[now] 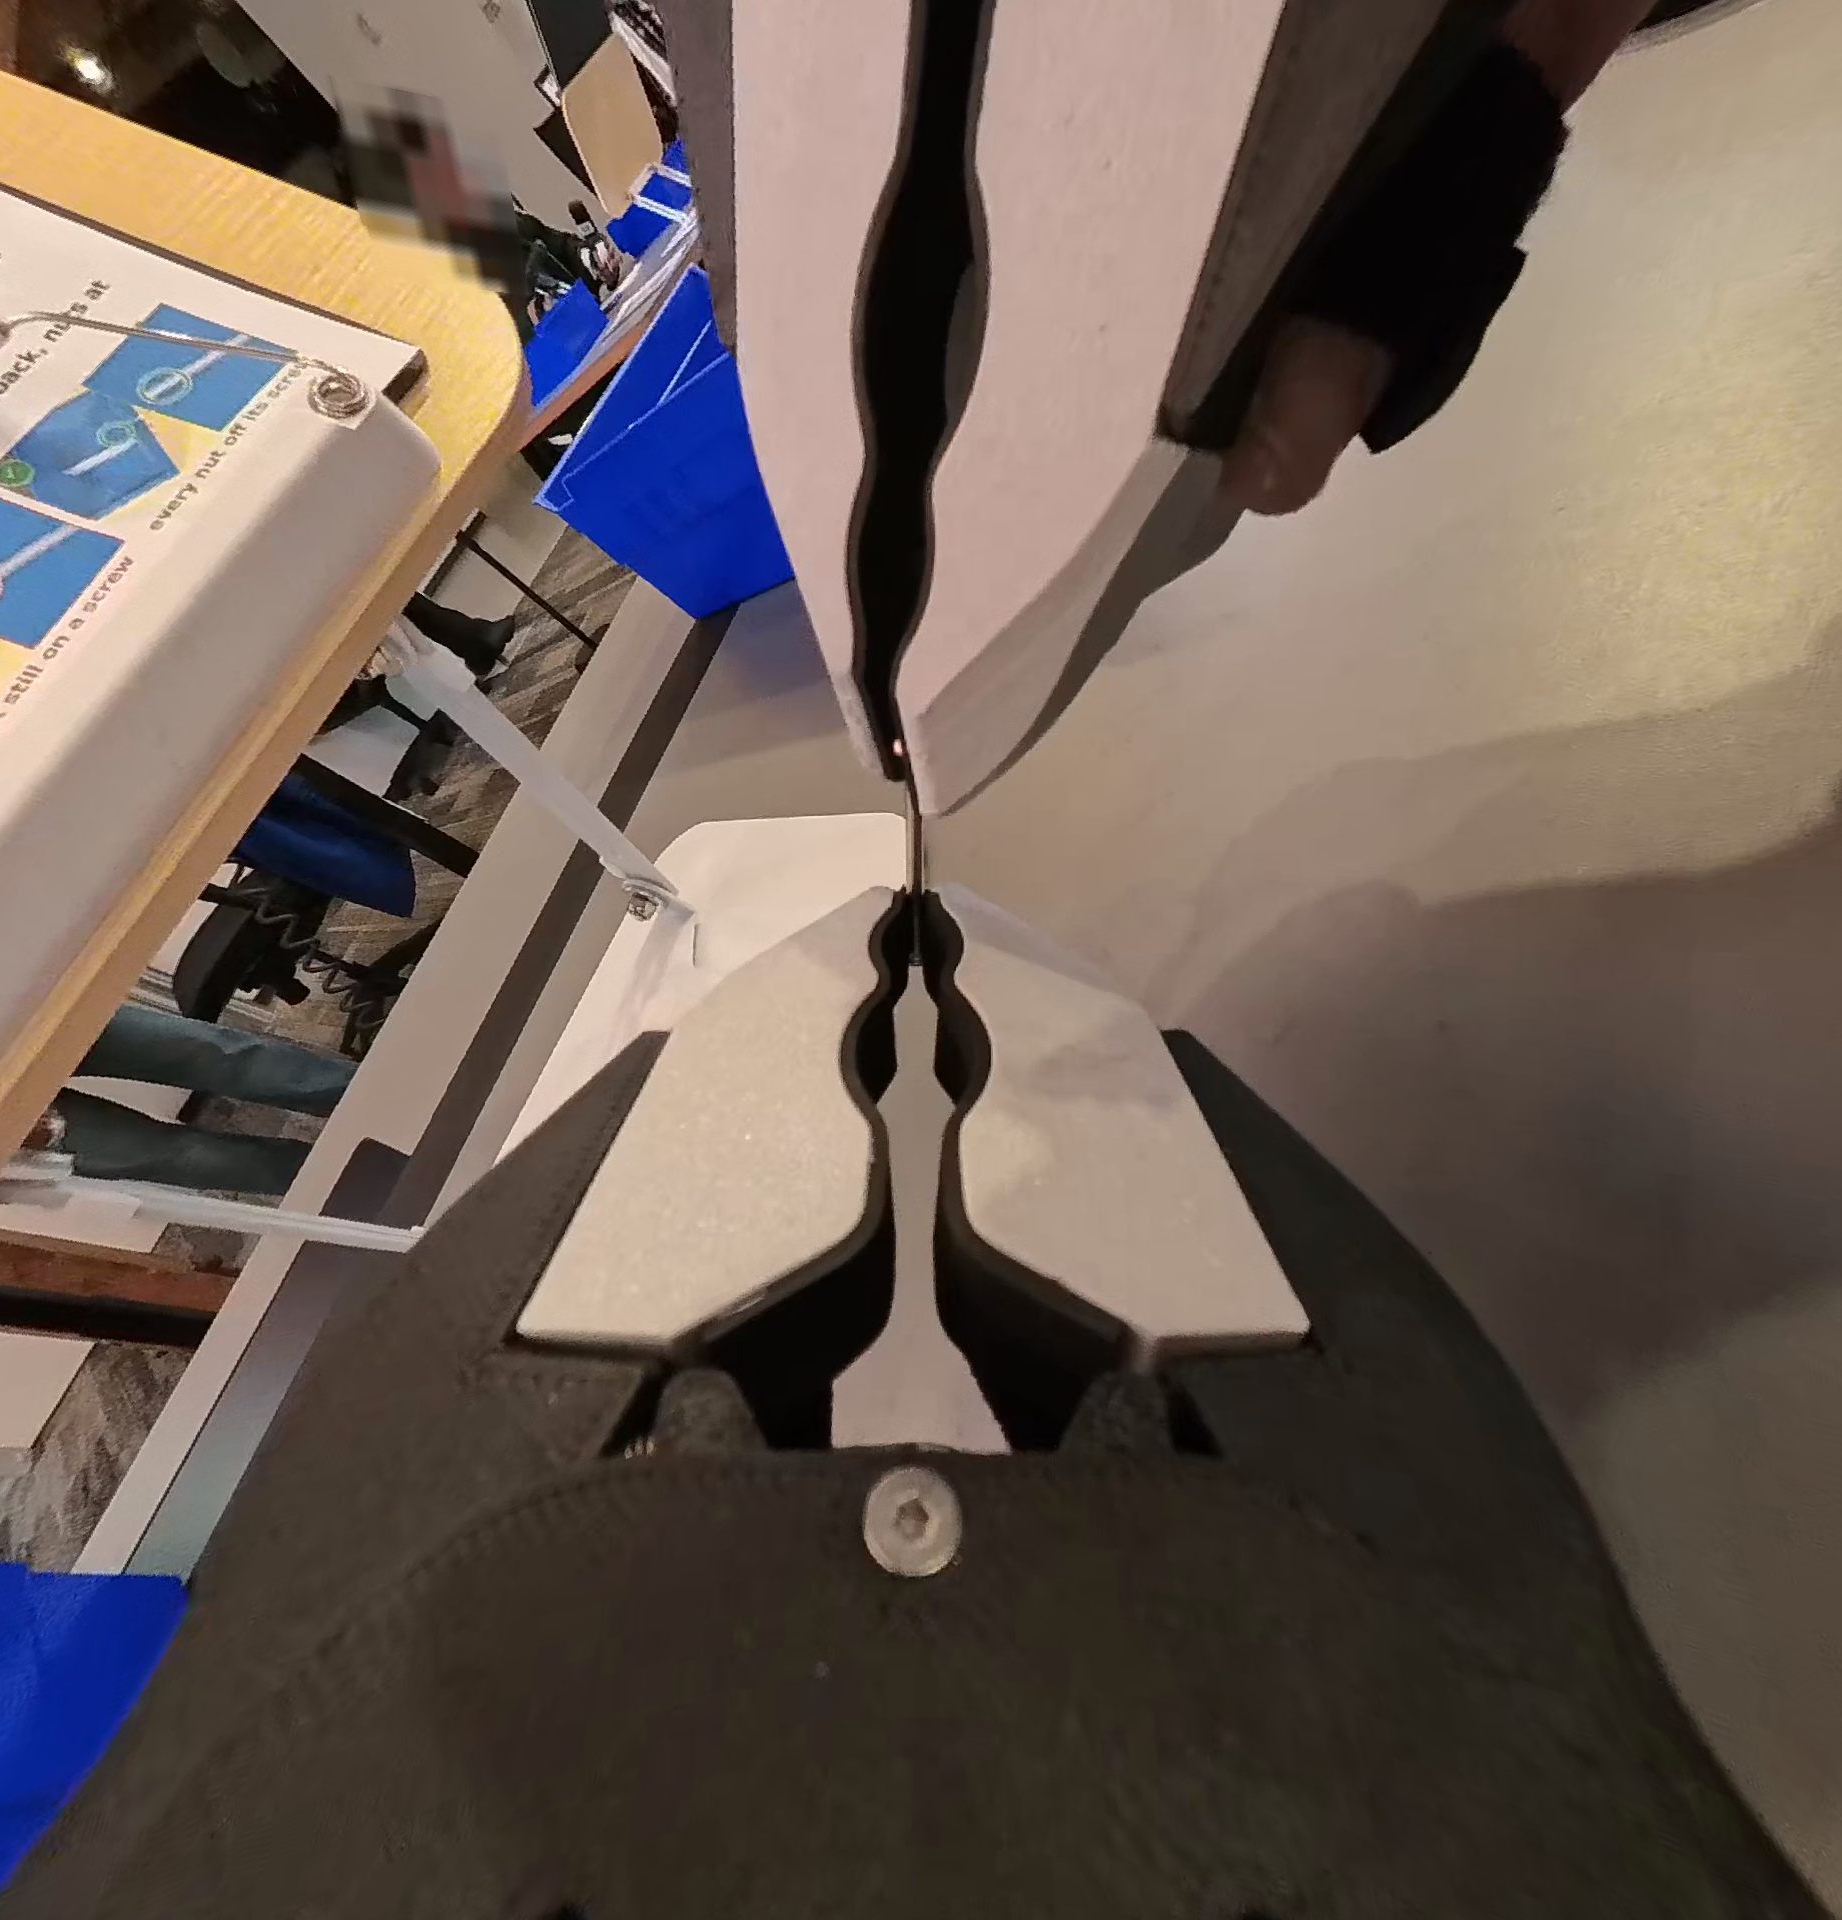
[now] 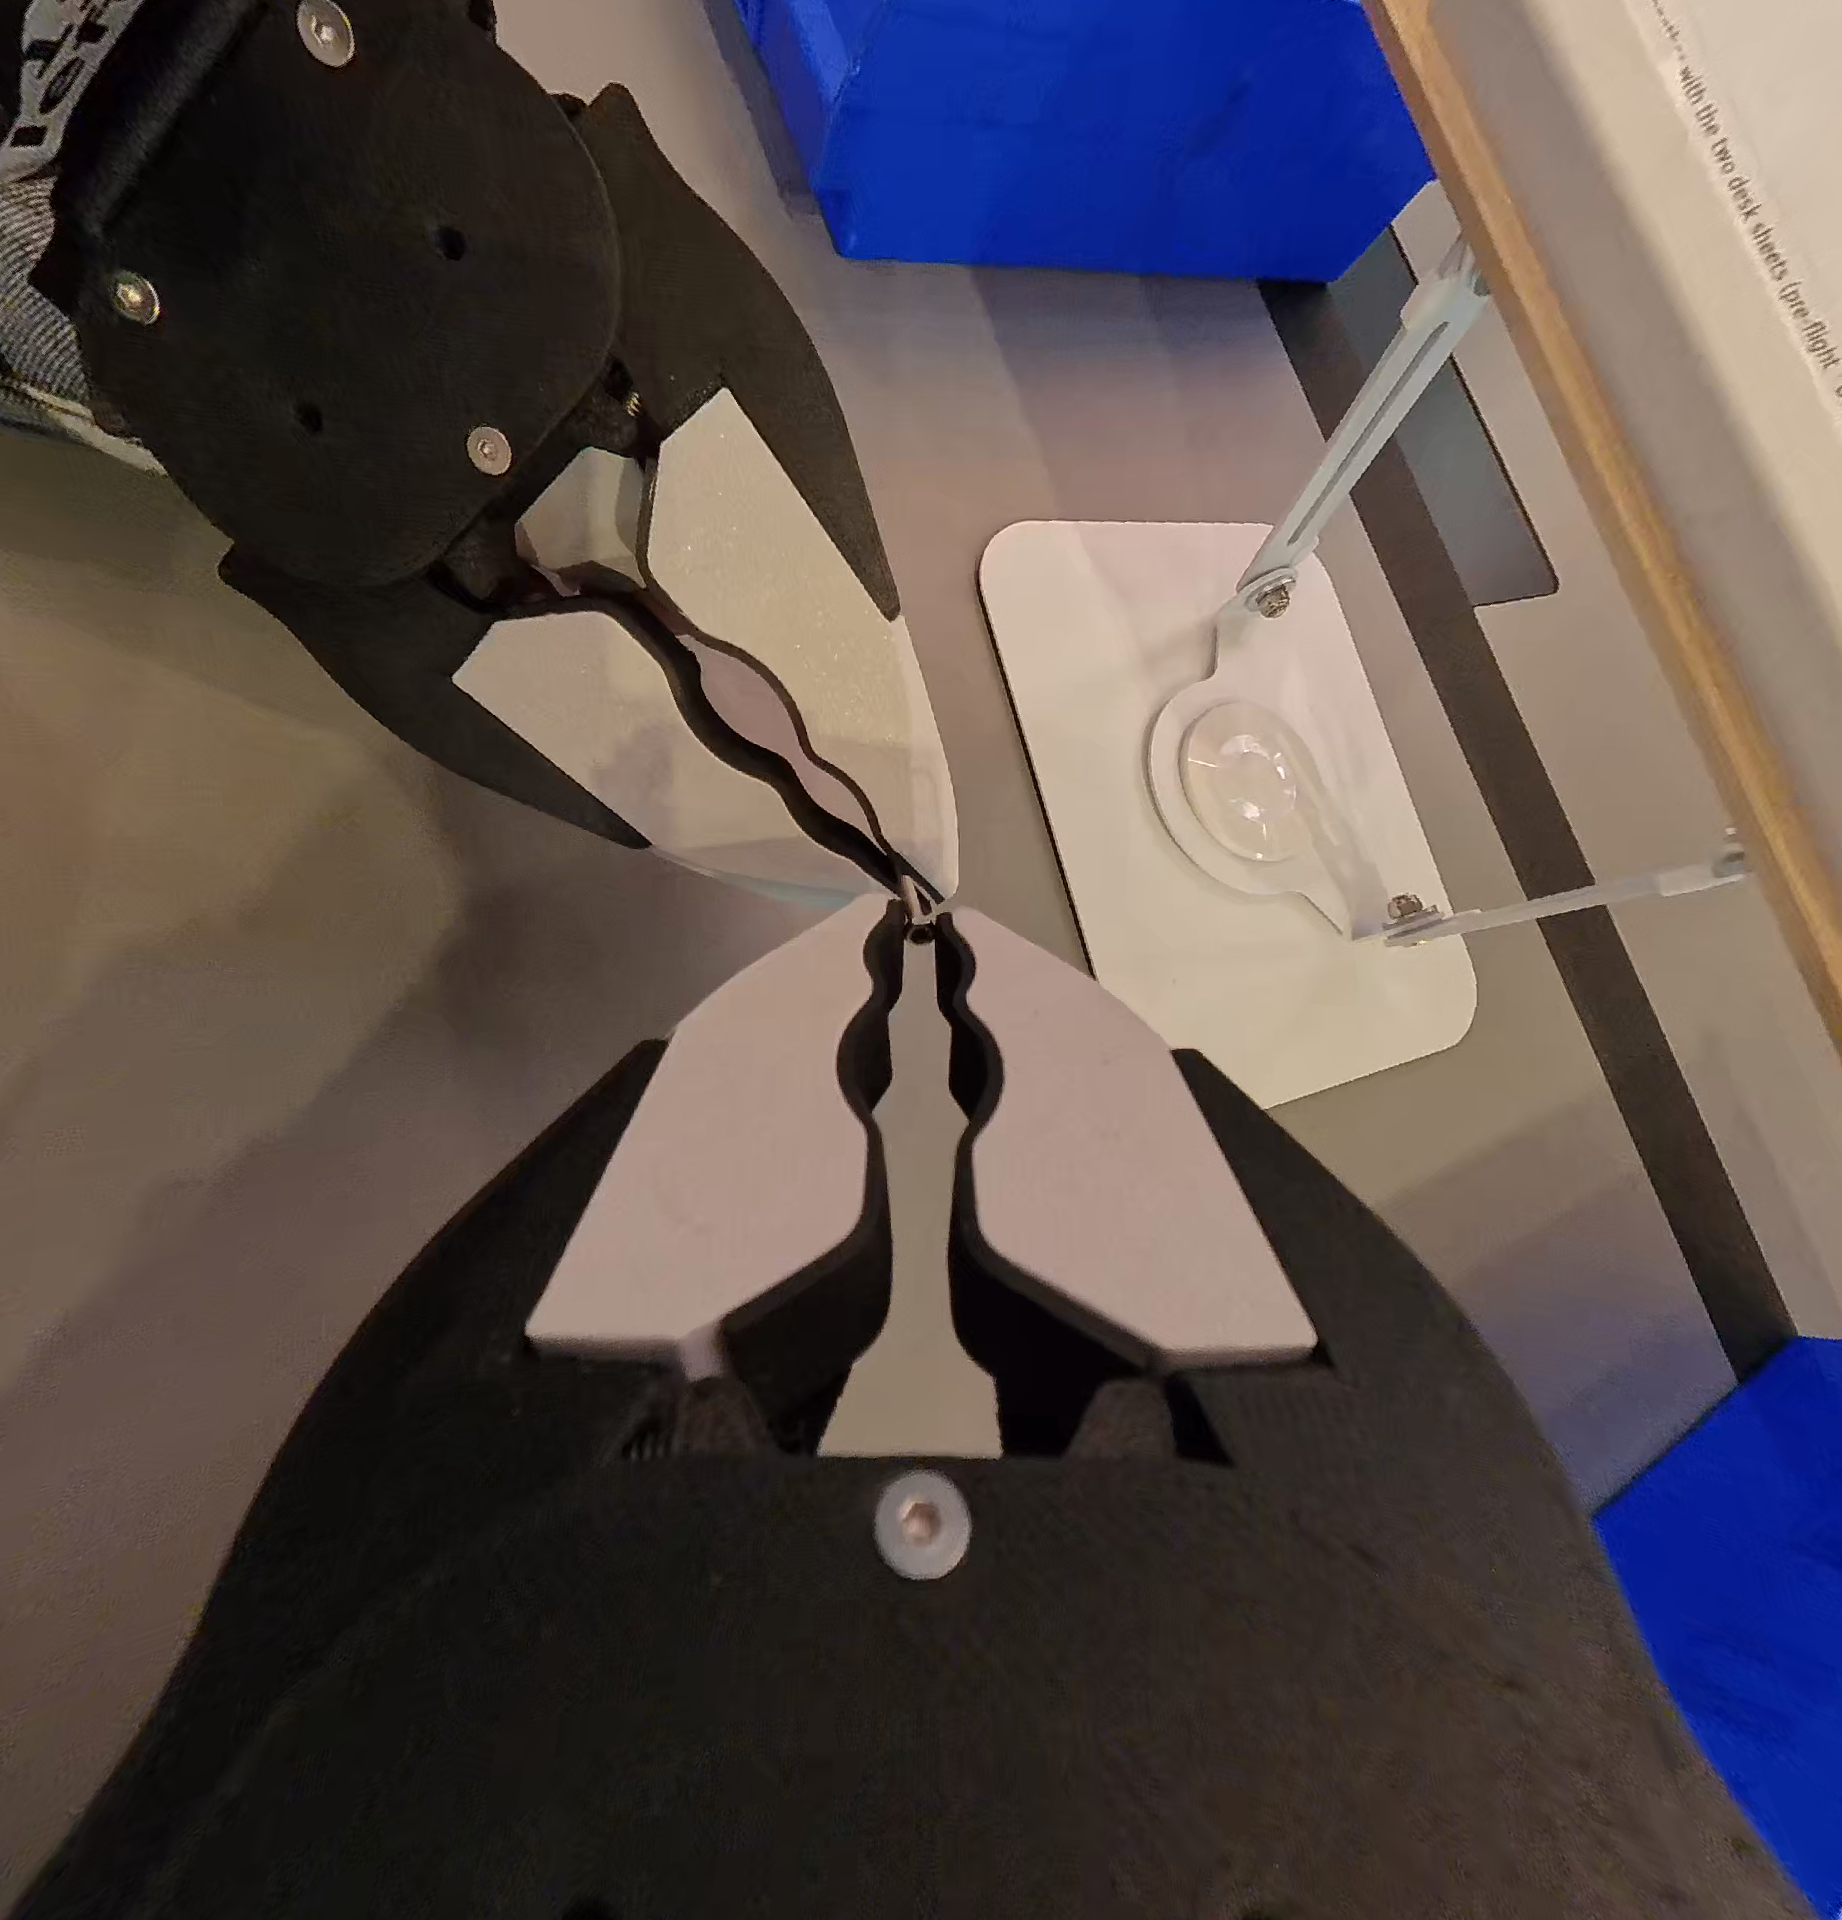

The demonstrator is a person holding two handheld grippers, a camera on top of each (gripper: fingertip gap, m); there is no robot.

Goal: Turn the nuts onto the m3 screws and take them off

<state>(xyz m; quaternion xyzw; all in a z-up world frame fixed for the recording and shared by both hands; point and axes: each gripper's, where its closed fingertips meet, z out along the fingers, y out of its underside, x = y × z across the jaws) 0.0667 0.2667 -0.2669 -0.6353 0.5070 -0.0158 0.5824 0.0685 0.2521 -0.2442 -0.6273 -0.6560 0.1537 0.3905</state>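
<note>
Two grippers meet tip to tip on one thin metal screw, and both views show it.

Left wrist view: the left gripper (image 1: 914, 925) fills the lower centre of the frame, its white-faced fingers (image 1: 751, 1122) drawn together at the tips on the lower end of the thin bright metal screw (image 1: 915, 847). The right gripper (image 1: 901, 764) comes down from the top centre, held by a hand in a black fingerless glove (image 1: 1384, 312) at upper right, and is closed on the screw's upper end. The screw thus spans the short gap between the two sets of tips, clear of the pale grey table (image 1: 1468, 675). Judgement: opposed grips on opposite ends suit holding one part steady while the other is turned. At left sits a white instruction board with blue pictures (image 1: 148, 540), propped on a wooden shelf; blue plastic bins (image 1: 668, 447) stand behind it.

Right wrist view: the right gripper (image 2: 919, 928) occupies the lower centre, its fingers (image 2: 751, 1122) closed at the tips on a small dark piece, apparently a nut, at the screw's (image 2: 912, 902) end; whether it is a nut cannot be told for certain. The left gripper (image 2: 909, 883) enters from upper left, tips together on the same screw. To the right lies a white rounded plate (image 2: 1104, 644) bearing a clear lens in a white bracket (image 2: 1244, 779), carried on two slotted arms. Blue bins (image 2: 1083, 135) sit at top and lower right.
</note>
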